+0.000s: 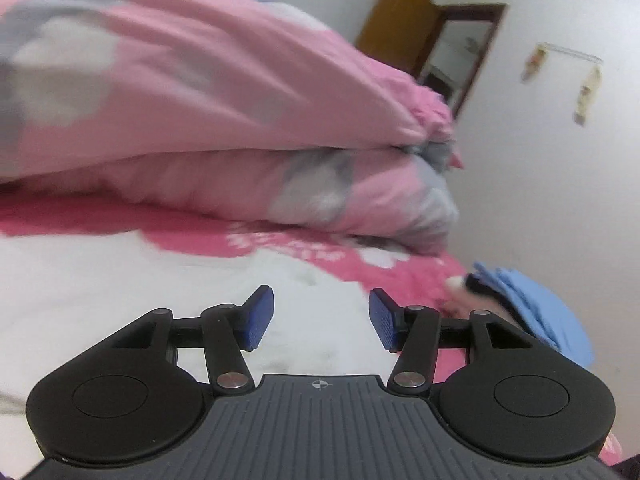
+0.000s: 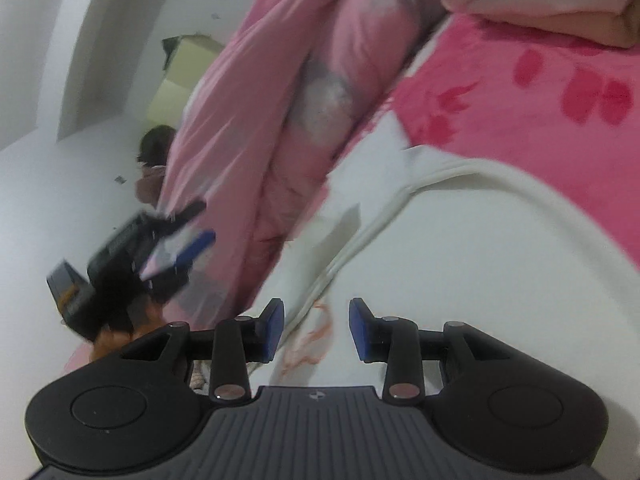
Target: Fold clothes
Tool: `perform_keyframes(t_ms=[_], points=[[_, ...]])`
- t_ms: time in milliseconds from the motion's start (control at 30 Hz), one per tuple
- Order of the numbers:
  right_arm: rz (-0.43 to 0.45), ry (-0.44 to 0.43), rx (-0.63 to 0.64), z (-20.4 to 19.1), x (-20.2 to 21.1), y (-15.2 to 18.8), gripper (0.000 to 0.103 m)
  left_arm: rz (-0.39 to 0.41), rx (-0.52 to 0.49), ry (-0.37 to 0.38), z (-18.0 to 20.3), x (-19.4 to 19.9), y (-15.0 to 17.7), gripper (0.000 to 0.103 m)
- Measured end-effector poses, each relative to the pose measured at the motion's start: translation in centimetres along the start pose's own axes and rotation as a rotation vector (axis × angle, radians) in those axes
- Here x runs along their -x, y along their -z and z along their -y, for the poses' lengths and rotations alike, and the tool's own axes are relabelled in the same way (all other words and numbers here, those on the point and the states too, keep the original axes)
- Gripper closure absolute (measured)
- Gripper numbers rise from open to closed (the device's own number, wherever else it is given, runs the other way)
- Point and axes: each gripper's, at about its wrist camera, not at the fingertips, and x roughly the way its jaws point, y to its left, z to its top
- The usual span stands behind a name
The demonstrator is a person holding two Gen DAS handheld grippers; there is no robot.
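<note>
Lying spread on the bed [image 2: 520, 128], a white garment [image 2: 460, 248] is reaching toward the quilt [image 1: 200, 92] at the far edge. Both grippers are hovering over it, the left gripper [image 1: 321, 318] and right gripper [image 2: 317, 330] with jaws apart, holding nothing. I am judging a fold is coming or just finishing; the seam [image 2: 360, 240] is lying nearest the right one.

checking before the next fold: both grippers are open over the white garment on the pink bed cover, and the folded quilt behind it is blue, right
Not quite: the folded quilt is pink with grey and white patches, not blue, as the left wrist view shows. The rest holds: the left gripper and right gripper are both open over the white garment on the pink bed cover.
</note>
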Motion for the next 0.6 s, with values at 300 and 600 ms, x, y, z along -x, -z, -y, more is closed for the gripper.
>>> perform_keyframes(t_ms=[300, 600], points=[[-0.085, 0.002, 0.070, -1.9, -4.1, -3.4, 0.059, 0.363, -0.266, -0.523, -6.9, 19.2, -8.4, 0.048], [-0.167, 0.299, 0.207, -3.4, -15.1, -7.9, 0.050, 0.136, -0.431, -0.724, -12.5, 22.8, -4.9, 0.037]])
